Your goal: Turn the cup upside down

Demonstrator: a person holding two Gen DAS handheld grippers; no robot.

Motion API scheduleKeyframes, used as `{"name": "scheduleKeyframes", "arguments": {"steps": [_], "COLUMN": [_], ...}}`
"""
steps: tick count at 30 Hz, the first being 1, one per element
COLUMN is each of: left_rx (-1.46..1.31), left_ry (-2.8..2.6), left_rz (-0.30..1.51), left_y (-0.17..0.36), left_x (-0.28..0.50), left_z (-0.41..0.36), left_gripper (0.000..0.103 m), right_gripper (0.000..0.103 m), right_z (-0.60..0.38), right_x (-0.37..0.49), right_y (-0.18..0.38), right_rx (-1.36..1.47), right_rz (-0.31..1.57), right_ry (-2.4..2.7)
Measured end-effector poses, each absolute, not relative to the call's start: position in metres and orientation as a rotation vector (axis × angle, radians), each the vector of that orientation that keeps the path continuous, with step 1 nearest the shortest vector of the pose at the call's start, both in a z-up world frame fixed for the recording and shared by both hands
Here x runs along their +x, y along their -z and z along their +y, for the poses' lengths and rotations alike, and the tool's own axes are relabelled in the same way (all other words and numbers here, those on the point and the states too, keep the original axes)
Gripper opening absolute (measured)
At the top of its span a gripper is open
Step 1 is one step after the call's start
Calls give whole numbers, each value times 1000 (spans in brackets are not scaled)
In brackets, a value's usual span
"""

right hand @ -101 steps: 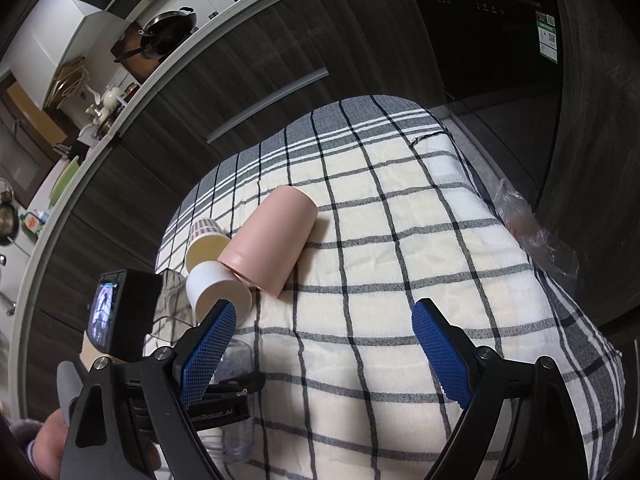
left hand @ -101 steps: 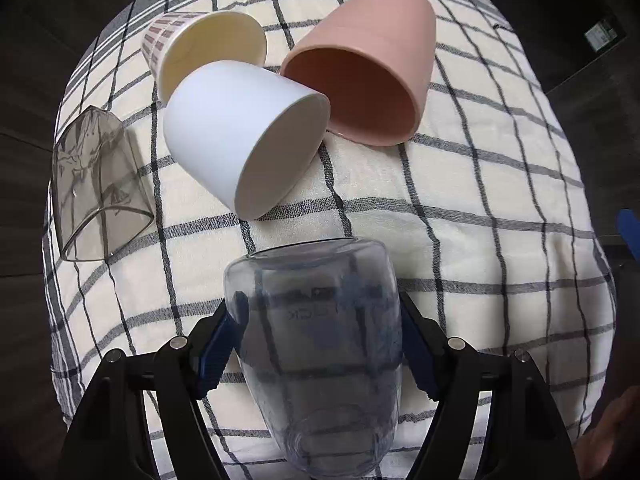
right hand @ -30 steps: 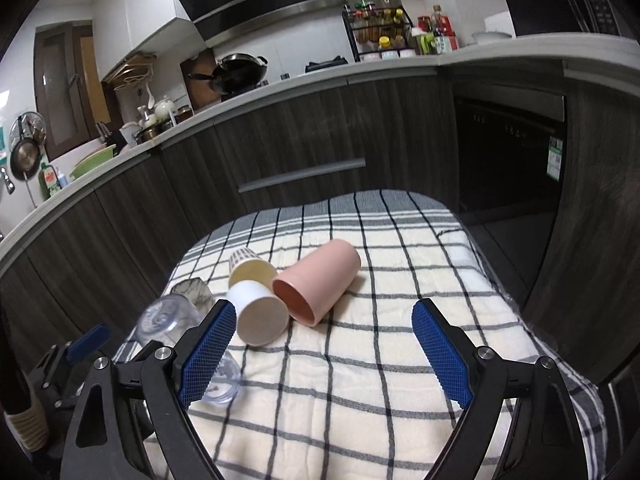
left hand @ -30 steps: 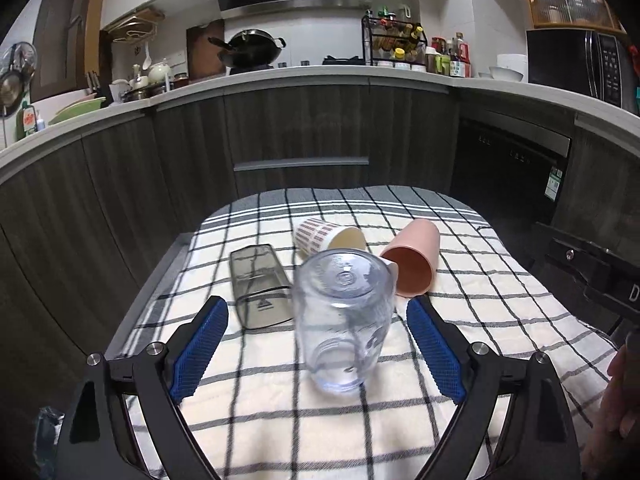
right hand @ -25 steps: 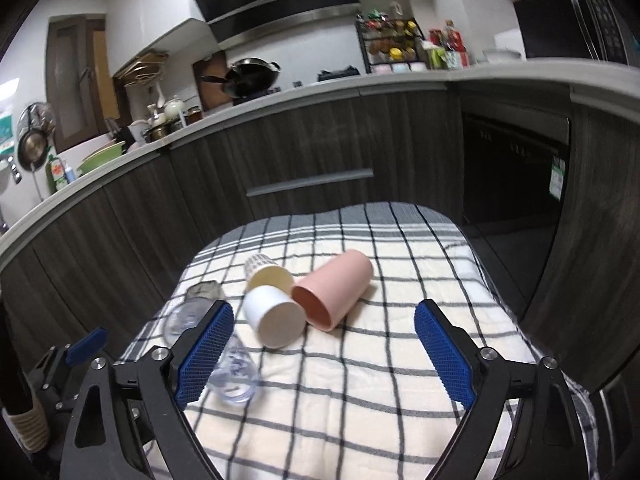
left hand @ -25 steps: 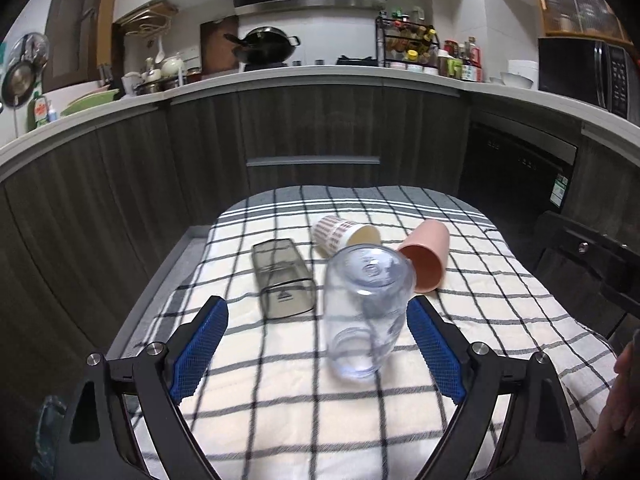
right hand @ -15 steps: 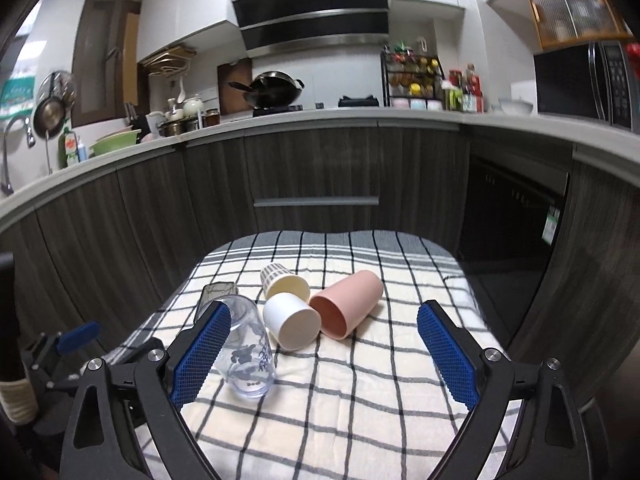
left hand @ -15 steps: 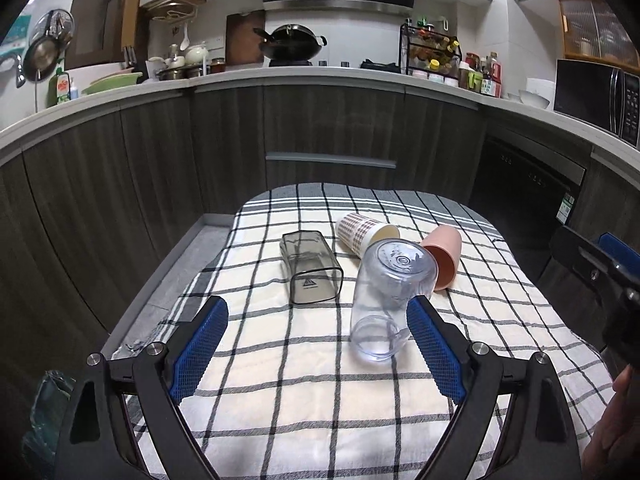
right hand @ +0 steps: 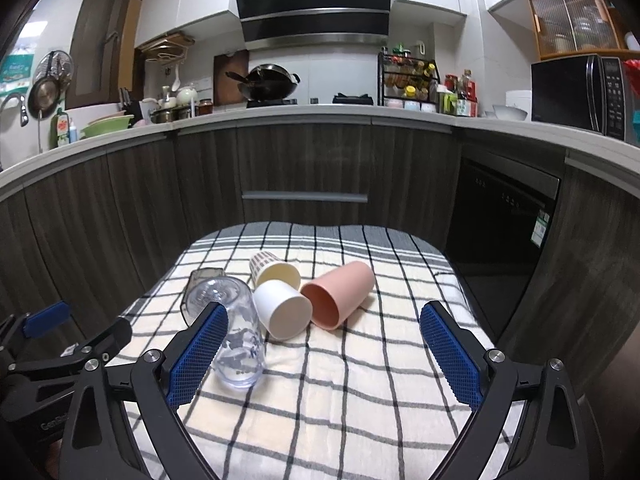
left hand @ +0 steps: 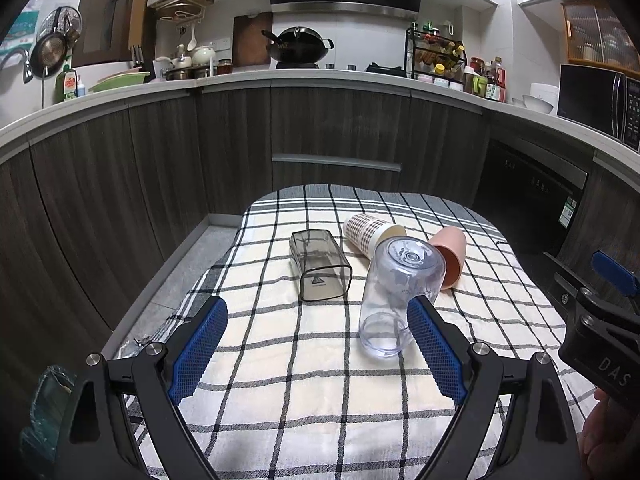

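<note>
A clear plastic cup [left hand: 394, 296] stands upside down on the checked cloth [left hand: 312, 384], mouth down; it also shows in the right wrist view [right hand: 236, 340]. My left gripper [left hand: 316, 352] is open and empty, pulled back from the cup, which stands just ahead of its right finger [left hand: 436, 354]. My right gripper [right hand: 320, 354] is open and empty above the cloth's near part. A pink cup [right hand: 340, 292], a white cup [right hand: 282, 314], a patterned paper cup [right hand: 272, 270] and a smoky square cup [left hand: 320, 270] lie on their sides behind.
The cloth covers a small table in front of dark kitchen cabinets [left hand: 336, 140]. The other gripper shows at the right edge of the left wrist view [left hand: 600, 320]. A grey floor strip [left hand: 168, 280] runs along the table's left side.
My left gripper held the clear cup tipped over the cloth, then let it go standing upside down and drew back. Both grippers have risen and backed away from the table.
</note>
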State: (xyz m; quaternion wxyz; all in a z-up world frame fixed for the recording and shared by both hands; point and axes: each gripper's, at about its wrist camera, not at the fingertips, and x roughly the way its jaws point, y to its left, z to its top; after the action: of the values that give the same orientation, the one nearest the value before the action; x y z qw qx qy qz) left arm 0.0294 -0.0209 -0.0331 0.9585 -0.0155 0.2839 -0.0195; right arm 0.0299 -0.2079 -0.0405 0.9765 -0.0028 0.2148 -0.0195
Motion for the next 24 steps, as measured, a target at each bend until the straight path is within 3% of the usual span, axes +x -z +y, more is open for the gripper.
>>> {"name": "scheduleKeyframes", "arguments": {"steps": [24], "left_rx": [-33], "left_ry": [26], "left_rz": [584], "left_y": [37], "left_x": [29], "left_z": [-19], "left_gripper": [92], "right_gripper": [97], "right_z": [-205], "right_x": [30], "right_y": [42], "right_rx": [-8], "right_rz": [429], "right_ry": [37]}}
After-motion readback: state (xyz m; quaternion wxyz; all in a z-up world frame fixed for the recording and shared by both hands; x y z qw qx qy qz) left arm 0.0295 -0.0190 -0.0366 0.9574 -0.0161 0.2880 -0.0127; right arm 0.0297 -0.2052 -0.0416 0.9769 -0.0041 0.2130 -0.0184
